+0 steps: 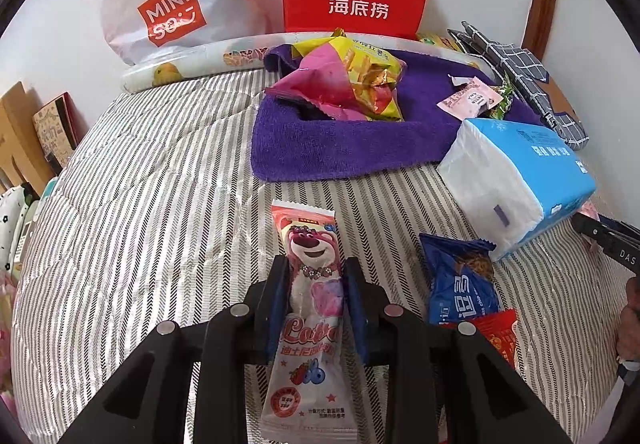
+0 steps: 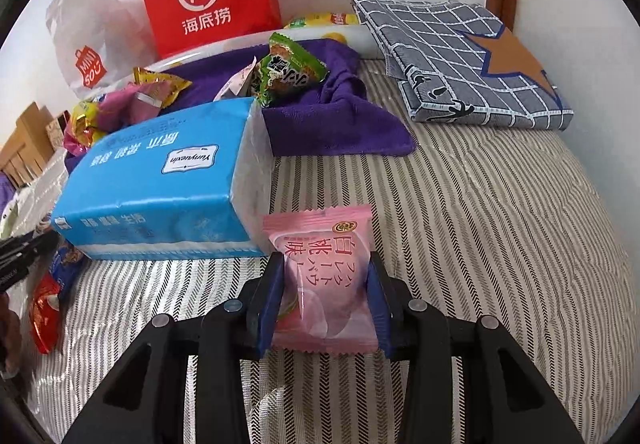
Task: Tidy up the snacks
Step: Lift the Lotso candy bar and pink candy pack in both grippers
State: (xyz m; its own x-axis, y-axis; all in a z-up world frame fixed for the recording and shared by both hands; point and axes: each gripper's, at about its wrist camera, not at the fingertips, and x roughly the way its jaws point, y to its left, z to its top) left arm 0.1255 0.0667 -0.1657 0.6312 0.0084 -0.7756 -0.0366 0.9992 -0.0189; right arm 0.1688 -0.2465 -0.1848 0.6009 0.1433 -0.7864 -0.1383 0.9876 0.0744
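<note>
Left gripper is closed on the bear-print snack packet, jaws nearly together; right gripper is closed on the pink peach snack, jaws moderately apart. Both packets sit low over the striped bedcover. Several snacks already lie on the purple towel; the blue packet and red packet remain loose, so sorting appears partly done.

**My striped bed, loaded**

I work over a striped quilt. On it lie a purple towel, a blue tissue pack, a folded grey checked cloth, a blue snack packet and a red packet just beside it.
</note>
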